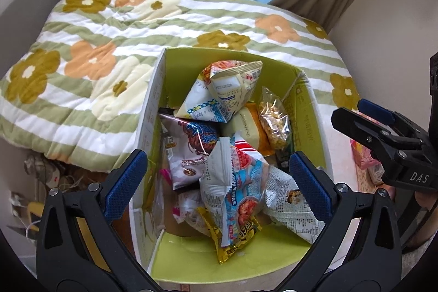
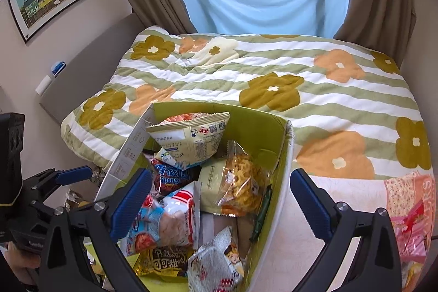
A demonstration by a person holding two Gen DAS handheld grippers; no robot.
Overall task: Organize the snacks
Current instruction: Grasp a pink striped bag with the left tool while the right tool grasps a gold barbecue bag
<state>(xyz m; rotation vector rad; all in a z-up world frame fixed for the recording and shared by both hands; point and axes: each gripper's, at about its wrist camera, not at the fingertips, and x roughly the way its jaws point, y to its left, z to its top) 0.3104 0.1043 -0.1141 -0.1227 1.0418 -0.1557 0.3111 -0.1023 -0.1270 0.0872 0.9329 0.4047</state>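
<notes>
Both grippers, left gripper and right gripper, hover with fingers spread, empty, above the green box at six o'clock off the bed; heaped snack packets could spill if nudged.

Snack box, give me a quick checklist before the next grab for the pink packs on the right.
1. Left tongs open and empty: ok.
2. Right tongs open and empty: ok.
3. Green box open at the top, flaps out of the way: ok.
4. Room left in the box: not ok, snack bags such as the noodle bag are heaped up toward the rim.
5. Pink packs lie outside the box to its right, nothing on top: ok.
6. Box steady on its base: cannot tell.
</notes>
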